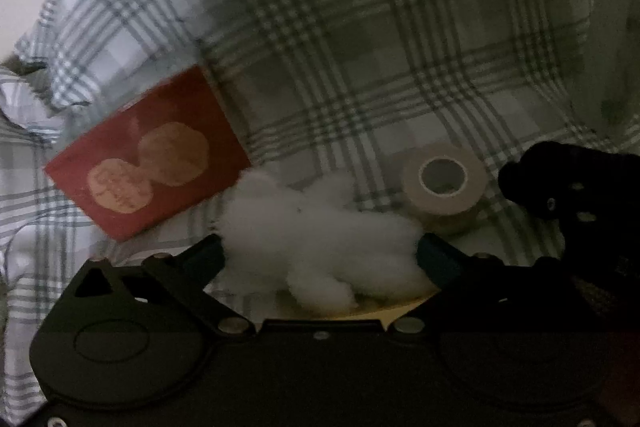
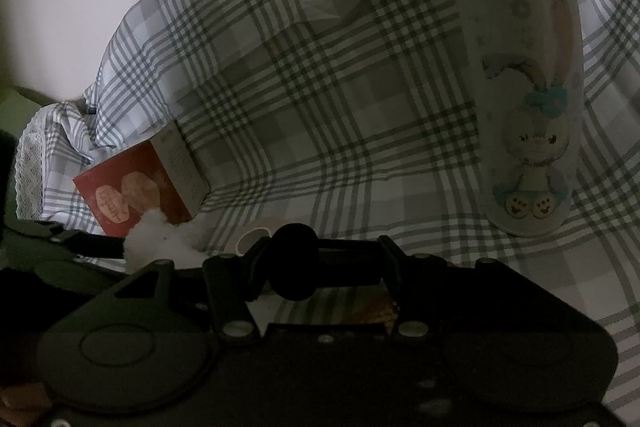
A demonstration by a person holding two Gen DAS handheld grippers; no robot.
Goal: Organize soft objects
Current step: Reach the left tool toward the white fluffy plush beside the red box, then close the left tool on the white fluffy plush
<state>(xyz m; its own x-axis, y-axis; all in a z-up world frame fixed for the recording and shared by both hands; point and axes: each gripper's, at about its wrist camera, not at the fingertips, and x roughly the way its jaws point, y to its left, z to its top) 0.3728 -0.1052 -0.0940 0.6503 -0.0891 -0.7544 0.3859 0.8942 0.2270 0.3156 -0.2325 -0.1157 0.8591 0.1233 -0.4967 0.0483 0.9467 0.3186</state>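
The left gripper (image 1: pixel 320 251) is built of matt black plastic. A round disc (image 1: pixel 112 341) is moulded into each side of its body, and a triangular cut-out (image 1: pixel 94 281) is seen ahead of the left disc. Silver pins (image 1: pixel 234 325) are set at the finger roots. The fingers are tipped with dark teal pads (image 1: pixel 436 259). The right gripper (image 2: pixel 320 267) is made alike, in black with silver pins.

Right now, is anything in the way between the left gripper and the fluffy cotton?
No. The cotton already sits between the left gripper's wide-open fingers, nothing blocking it. The red box and tape roll lie just behind it.
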